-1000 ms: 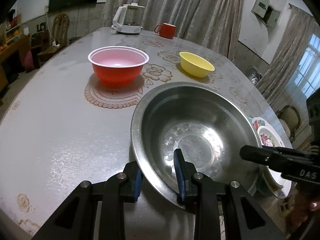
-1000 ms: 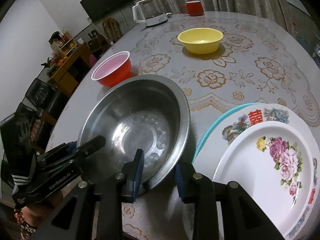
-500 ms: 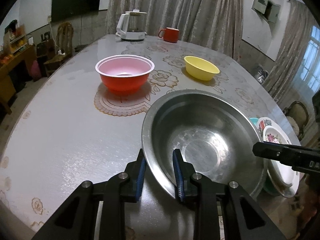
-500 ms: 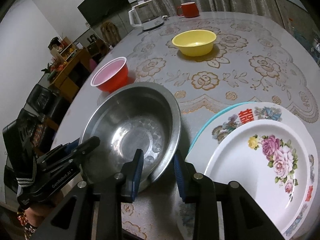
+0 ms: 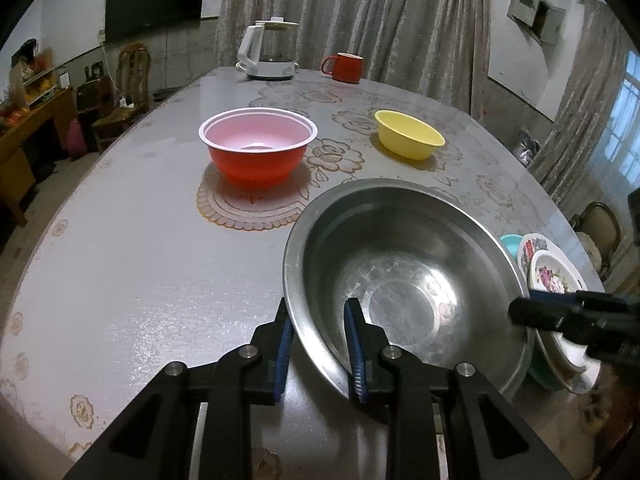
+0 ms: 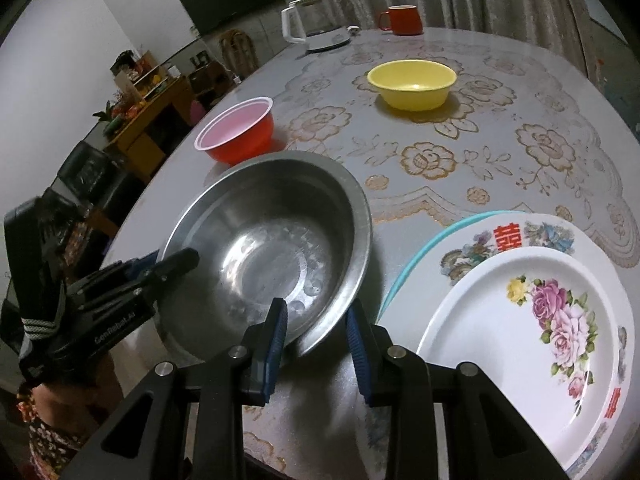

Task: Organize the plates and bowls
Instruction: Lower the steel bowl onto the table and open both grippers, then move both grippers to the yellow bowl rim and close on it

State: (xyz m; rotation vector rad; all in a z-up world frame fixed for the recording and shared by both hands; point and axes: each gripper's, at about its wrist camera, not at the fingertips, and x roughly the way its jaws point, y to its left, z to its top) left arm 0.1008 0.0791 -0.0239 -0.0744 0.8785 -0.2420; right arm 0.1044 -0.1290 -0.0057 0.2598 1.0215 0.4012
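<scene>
My left gripper [image 5: 318,344] angles down, fingers clamped across the steel basin's [image 5: 400,280] near-left rim — the basin sits on the table [image 5: 140,260]. My right gripper [image 6: 316,340] tilts down likewise, gripping its right rim beside the stacked plates [image 6: 540,320].

The teal plate [image 6: 416,252] shows only a thin rim, the rest covered by two floral plates. The upper floral plate [image 6: 532,344] is cut by the right wrist frame's lower edge. Pad contact on the steel bowl [image 5: 400,276] rim (both grippers) is indeterminate.
</scene>
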